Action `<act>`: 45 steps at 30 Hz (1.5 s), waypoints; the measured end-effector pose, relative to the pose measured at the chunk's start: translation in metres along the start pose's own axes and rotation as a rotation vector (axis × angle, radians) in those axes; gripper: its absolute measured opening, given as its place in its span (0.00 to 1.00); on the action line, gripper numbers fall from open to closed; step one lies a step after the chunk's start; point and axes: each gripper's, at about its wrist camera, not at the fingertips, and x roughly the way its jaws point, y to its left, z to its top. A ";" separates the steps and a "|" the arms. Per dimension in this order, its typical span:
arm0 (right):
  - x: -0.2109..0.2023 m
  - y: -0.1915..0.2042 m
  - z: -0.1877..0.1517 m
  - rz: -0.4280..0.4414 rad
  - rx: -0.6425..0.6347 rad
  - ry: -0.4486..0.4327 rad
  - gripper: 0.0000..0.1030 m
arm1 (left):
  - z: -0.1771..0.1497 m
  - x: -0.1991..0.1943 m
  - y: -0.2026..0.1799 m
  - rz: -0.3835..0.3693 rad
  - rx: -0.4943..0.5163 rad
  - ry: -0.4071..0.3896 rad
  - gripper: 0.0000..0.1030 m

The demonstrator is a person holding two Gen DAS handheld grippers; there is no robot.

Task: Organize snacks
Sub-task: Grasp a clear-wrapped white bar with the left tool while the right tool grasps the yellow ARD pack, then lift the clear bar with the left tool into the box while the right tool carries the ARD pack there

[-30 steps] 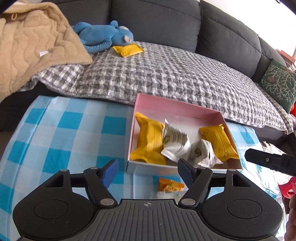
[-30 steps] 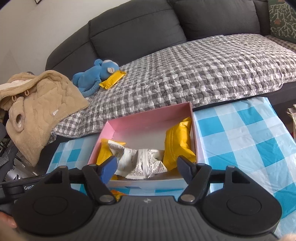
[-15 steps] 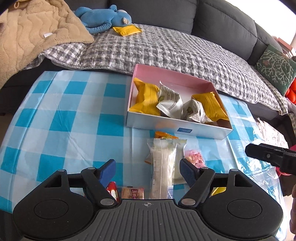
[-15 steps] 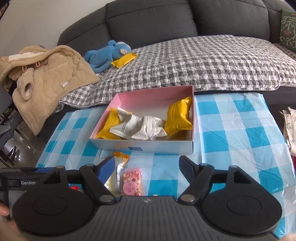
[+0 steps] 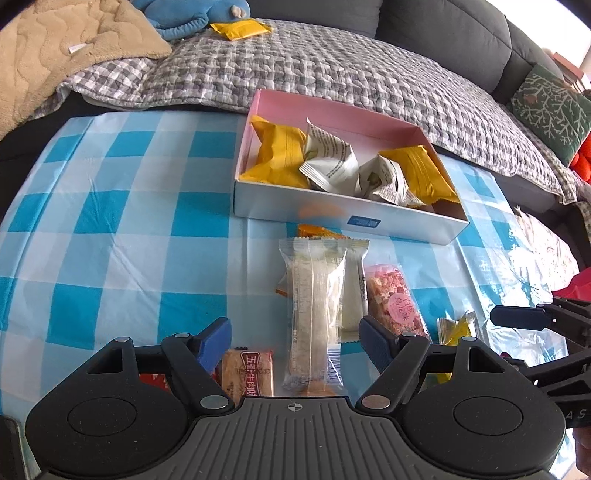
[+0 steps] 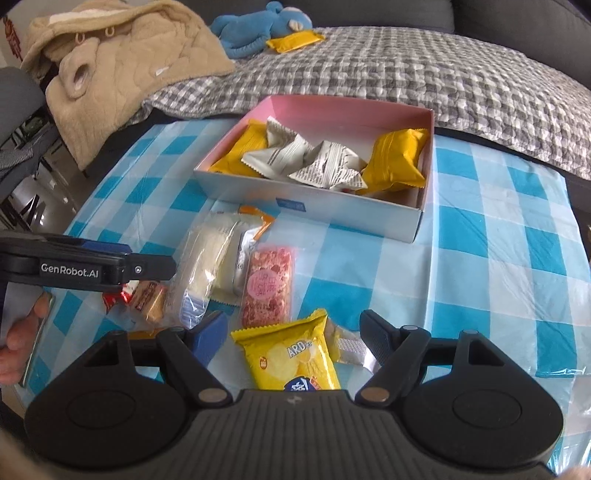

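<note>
As both views show, the sorting is only partly done.

Left wrist view, box: the pink-lined box sits on the checked tabletop and already holds two yellow packets and two crumpled white wrappers.
Left wrist view, loose snacks: just in front of the box lie a long clear-wrapped bar, a pink nougat bar beside it, an orange packet mostly hidden under them, and a small tan beef-snack packet near the camera.
Left wrist view, left gripper: its fingers are spread wide and grip nothing; the clear bar lies on the tabletop between them.
Left wrist view, stray: one more yellow packet rests on the sofa's checked cover, by the blue plush toy.

Right wrist view, box: same contents, with free floor space at its back.
Right wrist view, loose snacks: a yellow chip packet lies closest, a silver-ended wrapper touching its right edge, and a red wrapper shows under the left gripper.
Right wrist view, right gripper: fingers wide apart, empty, with the chip packet between them.

Done: four items boxed.
Left: by my count about seven pieces on the tabletop, plus the sofa packet.
</note>
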 end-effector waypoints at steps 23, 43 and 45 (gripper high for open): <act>0.016 0.008 -0.015 -0.035 -0.105 0.077 0.72 | -0.012 0.034 -0.023 0.056 0.116 0.035 0.73; 0.027 0.010 -0.019 -0.051 -0.134 0.120 0.54 | -0.010 0.034 -0.019 0.036 0.100 0.039 0.35; 0.027 0.010 -0.020 -0.050 -0.132 0.122 0.52 | -0.009 0.033 -0.019 0.035 0.097 0.038 0.33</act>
